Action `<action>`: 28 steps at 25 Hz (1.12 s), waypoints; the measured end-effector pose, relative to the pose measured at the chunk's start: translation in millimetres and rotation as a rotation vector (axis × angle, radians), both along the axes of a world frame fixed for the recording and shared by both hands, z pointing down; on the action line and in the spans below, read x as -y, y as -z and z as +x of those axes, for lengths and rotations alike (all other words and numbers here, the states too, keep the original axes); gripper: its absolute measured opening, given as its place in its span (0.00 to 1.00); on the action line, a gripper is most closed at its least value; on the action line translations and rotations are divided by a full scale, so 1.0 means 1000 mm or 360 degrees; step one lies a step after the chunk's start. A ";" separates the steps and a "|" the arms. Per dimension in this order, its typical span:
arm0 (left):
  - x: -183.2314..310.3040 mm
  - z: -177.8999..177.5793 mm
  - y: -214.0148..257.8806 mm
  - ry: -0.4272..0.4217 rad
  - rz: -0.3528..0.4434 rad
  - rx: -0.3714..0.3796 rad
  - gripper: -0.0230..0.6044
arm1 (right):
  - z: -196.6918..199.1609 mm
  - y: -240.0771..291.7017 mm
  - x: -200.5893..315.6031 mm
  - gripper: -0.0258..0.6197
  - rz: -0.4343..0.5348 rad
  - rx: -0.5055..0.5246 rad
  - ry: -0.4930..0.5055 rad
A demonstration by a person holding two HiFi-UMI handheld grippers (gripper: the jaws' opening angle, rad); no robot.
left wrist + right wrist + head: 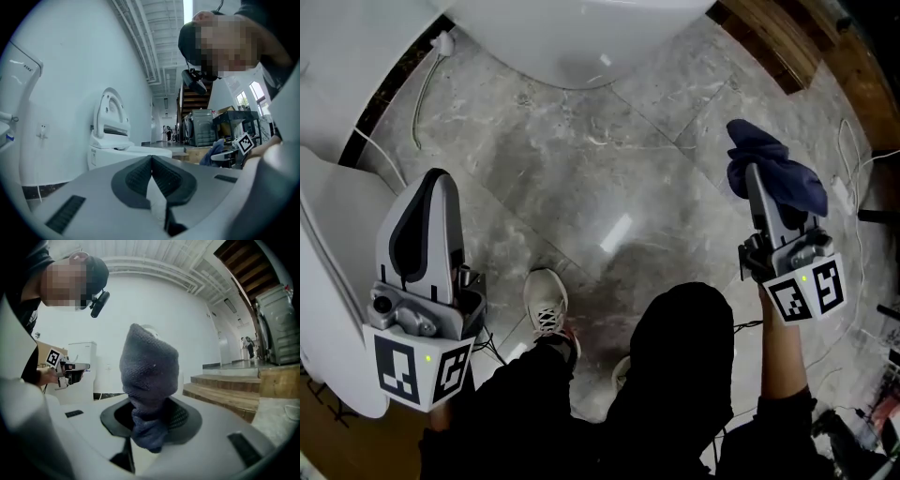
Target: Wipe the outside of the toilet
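Observation:
The white toilet bowl (572,42) is at the top of the head view, above the grey marble floor. In the left gripper view the toilet (110,136) stands against a white wall with its lid raised. My right gripper (754,176) is shut on a dark blue cloth (773,173), which bunches above its jaws (149,376). It is held to the right of the bowl and does not touch it. My left gripper (437,178) is shut with nothing in it, its pads pressed together (151,164), low at the left and away from the bowl.
The person's legs and a white shoe (547,305) fill the bottom middle. A second white fixture (333,272) lies at the far left. White cables (420,94) run along the wall. Wooden steps (225,390) and cords (848,178) are at the right.

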State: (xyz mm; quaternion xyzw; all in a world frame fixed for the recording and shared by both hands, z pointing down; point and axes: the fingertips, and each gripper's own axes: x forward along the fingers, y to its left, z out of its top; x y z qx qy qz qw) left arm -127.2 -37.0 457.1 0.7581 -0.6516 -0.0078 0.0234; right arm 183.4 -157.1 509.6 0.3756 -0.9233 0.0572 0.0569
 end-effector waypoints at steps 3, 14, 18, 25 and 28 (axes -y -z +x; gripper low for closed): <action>-0.006 -0.012 -0.001 0.0063 -0.0038 -0.0012 0.05 | 0.029 0.013 -0.005 0.23 0.0043 -0.0004 -0.0069; -0.040 -0.021 -0.016 0.0135 -0.0178 0.0053 0.05 | 0.122 0.034 -0.030 0.23 0.0045 0.0025 -0.0272; -0.042 -0.027 -0.008 0.0173 -0.0155 0.0058 0.05 | 0.134 0.035 -0.032 0.23 0.0029 0.0050 -0.0319; -0.040 -0.055 -0.002 0.0239 -0.0110 0.0009 0.05 | 0.123 0.039 -0.027 0.23 0.0072 0.0042 -0.0378; -0.039 -0.063 0.006 0.0255 -0.0044 0.0119 0.05 | 0.125 0.051 -0.022 0.23 0.0142 -0.0018 -0.0447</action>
